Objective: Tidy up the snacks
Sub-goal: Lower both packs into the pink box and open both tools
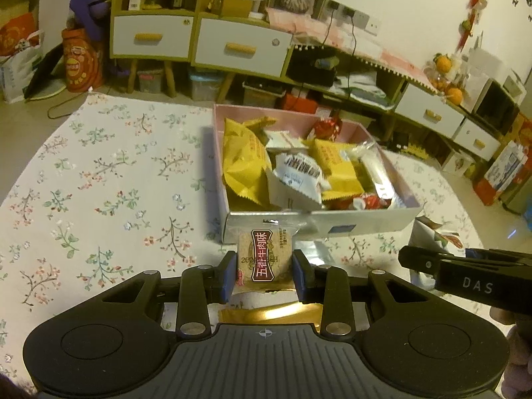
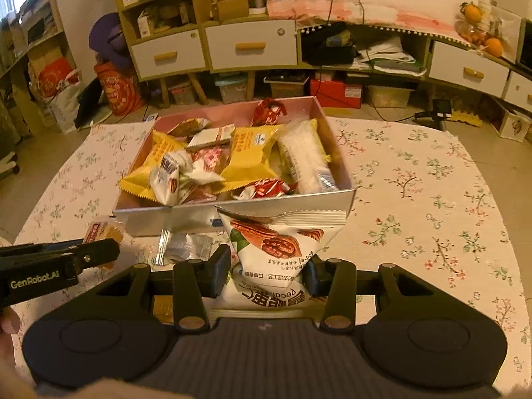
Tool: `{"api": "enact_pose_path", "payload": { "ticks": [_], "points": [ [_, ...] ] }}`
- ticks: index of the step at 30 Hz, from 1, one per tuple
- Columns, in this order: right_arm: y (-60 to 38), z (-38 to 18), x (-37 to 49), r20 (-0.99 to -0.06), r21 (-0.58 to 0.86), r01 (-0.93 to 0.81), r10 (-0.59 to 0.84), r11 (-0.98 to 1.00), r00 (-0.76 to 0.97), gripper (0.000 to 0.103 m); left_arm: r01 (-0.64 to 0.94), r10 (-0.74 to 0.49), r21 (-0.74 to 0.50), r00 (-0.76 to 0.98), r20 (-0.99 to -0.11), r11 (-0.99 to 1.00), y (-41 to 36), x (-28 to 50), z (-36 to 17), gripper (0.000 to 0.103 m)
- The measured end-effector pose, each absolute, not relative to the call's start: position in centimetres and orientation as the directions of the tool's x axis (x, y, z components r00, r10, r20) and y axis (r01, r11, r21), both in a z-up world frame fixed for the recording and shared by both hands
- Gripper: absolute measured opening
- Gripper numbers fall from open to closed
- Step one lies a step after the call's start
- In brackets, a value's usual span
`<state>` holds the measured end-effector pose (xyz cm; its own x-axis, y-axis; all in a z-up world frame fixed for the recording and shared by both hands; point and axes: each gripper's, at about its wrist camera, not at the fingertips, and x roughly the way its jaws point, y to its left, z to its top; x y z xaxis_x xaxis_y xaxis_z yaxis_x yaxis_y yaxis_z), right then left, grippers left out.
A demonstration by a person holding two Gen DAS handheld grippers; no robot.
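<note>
My left gripper point(image 1: 265, 274) is shut on a small tan beef-flavour snack packet point(image 1: 265, 254), held upright just in front of the near wall of the pink snack box point(image 1: 332, 224). The right gripper point(image 2: 267, 271) is shut on a white pecan packet point(image 2: 276, 249) with nut pictures, also raised before the box point(image 2: 232, 113). That box is heaped with several yellow, white and red packets point(image 2: 247, 156). In the right wrist view the left gripper point(image 2: 99, 249) shows at the left with its tan packet point(image 2: 103, 229).
A floral cloth point(image 1: 99, 183) covers the table. A clear wrapper point(image 2: 189, 246) and a gold packet point(image 1: 272, 314) lie near the box front. Another packet point(image 1: 439, 236) lies right of the box. Cabinets with white drawers point(image 1: 239, 48) stand behind.
</note>
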<state>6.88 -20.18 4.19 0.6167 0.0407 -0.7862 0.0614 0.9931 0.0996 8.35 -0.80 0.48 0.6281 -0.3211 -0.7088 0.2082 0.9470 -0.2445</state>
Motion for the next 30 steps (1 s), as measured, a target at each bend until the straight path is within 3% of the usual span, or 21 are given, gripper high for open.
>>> {"api": "enact_pose_path", "payload": {
  "ticks": [17, 30],
  "points": [
    [-24.7, 5.4, 9.3, -0.746, 0.132, 0.159, -0.007, 0.978, 0.666, 0.041, 0.232, -0.3, -0.192, 0.665, -0.685, 0.954, -1.6, 11.6, 1.9, 0.032],
    [-24.1, 5.2, 14.2, -0.734, 0.293, 0.137, 0.13, 0.946, 0.667, 0.041, 0.238, -0.309, -0.198, 0.688, -0.656, 0.951, -4.6, 16.7, 2.6, 0.032]
  ]
}}
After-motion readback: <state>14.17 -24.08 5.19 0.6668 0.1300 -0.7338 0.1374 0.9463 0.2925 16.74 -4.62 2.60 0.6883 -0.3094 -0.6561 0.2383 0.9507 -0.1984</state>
